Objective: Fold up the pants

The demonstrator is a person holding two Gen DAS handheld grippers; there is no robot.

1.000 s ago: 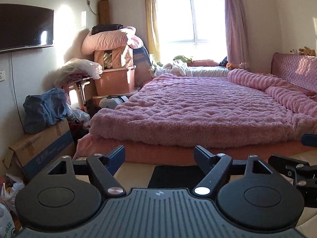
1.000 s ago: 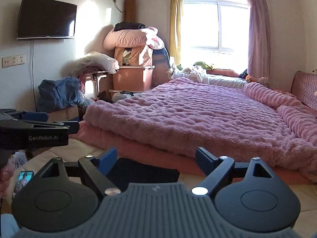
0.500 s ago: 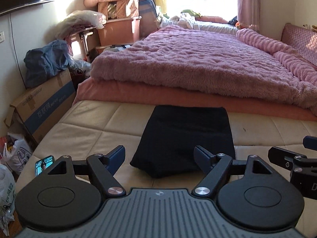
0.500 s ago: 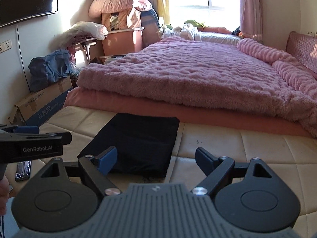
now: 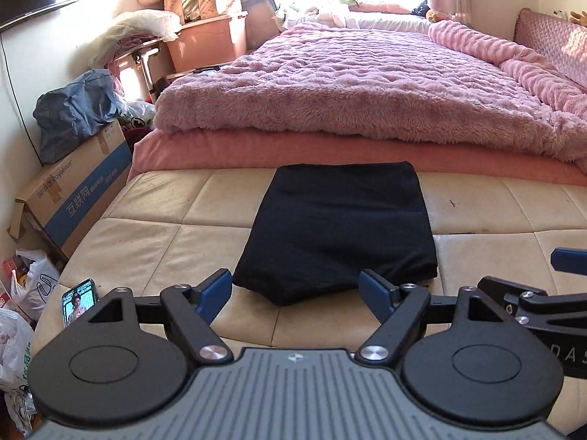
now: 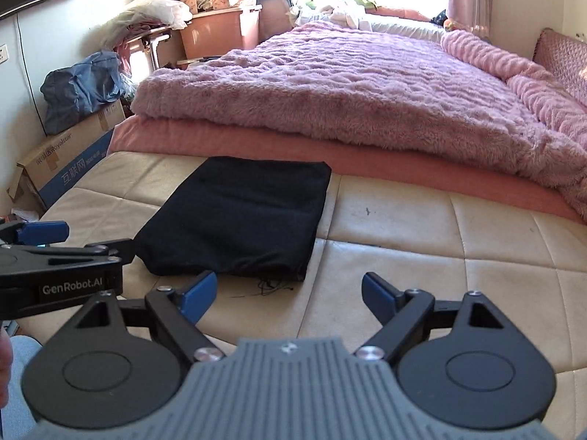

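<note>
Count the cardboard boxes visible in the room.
1. A cardboard box with a blue stripe stands on the floor left of the cream mattress, under a blue bag. Clutter behind may hide others.

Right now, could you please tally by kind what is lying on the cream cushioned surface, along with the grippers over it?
Folded black pants: 1
Phone with lit screen: 1
Open grippers: 2, the left gripper and the right gripper
Total: 4
</note>
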